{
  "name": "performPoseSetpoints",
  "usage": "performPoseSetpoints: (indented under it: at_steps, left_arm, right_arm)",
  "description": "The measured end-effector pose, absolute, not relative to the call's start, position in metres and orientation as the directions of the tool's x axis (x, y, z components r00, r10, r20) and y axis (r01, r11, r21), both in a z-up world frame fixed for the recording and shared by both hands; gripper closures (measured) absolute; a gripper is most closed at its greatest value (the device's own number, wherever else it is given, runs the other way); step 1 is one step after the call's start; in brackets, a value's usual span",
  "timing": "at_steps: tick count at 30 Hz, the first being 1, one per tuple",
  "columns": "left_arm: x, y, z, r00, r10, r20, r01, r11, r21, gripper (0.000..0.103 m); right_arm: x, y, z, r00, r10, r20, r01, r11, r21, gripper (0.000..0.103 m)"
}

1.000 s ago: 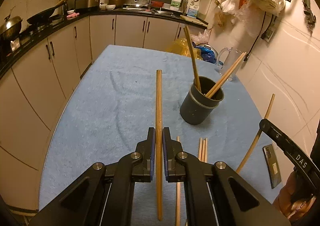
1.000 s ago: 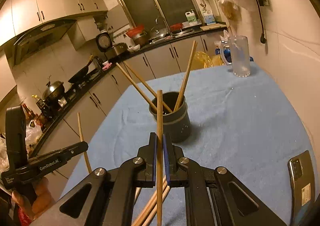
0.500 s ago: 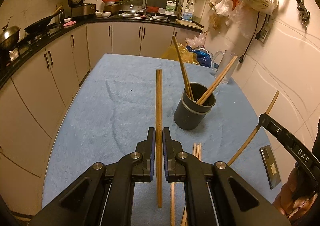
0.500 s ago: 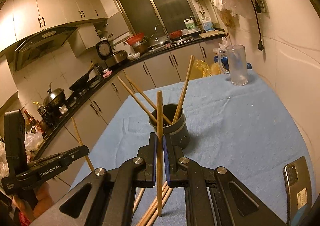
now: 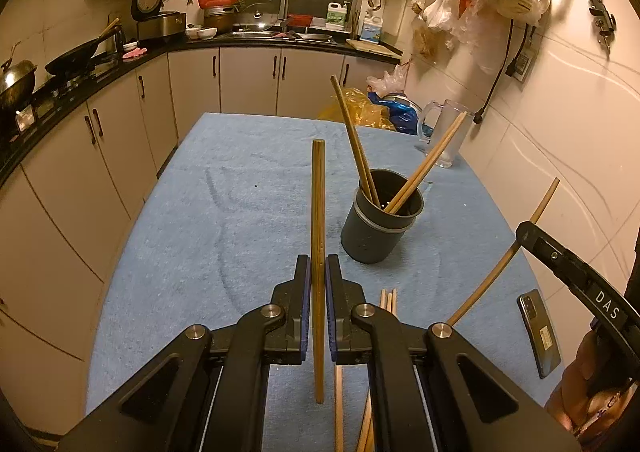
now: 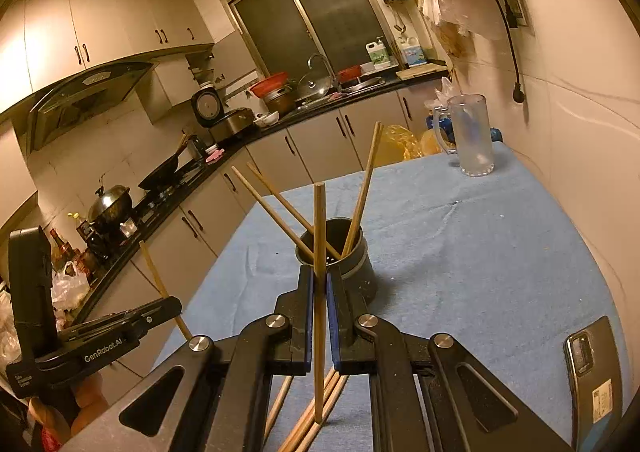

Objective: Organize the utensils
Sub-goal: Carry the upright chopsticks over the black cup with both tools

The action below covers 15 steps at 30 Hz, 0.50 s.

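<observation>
Left gripper (image 5: 318,272) clenched on bamboo chopstick (image 5: 318,211), upright, above table's (image 5: 200,211) near edge. Dark holder cup (image 5: 378,230) mid-table twd right edge, 3 sticks inside. Right gripper (image 6: 319,284) clenched on 2nd chopstick (image 6: 319,236), tilted down twd cup. Loose chopsticks (image 6: 320,404) flat at near edge.

Leaning chopsticks (image 5: 356,143) crowd the cup (image 5: 378,228); the towel (image 5: 224,219) left lies open.
</observation>
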<state>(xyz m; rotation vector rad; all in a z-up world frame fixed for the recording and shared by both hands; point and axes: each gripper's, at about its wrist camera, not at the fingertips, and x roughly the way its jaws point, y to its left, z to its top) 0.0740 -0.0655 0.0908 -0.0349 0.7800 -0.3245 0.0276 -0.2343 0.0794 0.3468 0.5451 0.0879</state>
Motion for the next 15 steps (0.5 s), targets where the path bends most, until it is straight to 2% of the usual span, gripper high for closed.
performPoseSetpoints:
  at_steps: [15]
  left_arm:
    - [0.074,-0.072,0.096,0.670,-0.298,-0.680,0.284,0.949,-0.137,0.096]
  right_arm:
    - [0.023,-0.246,0.086,0.863,0.172,-0.474,0.015,0.930,0.366,0.096]
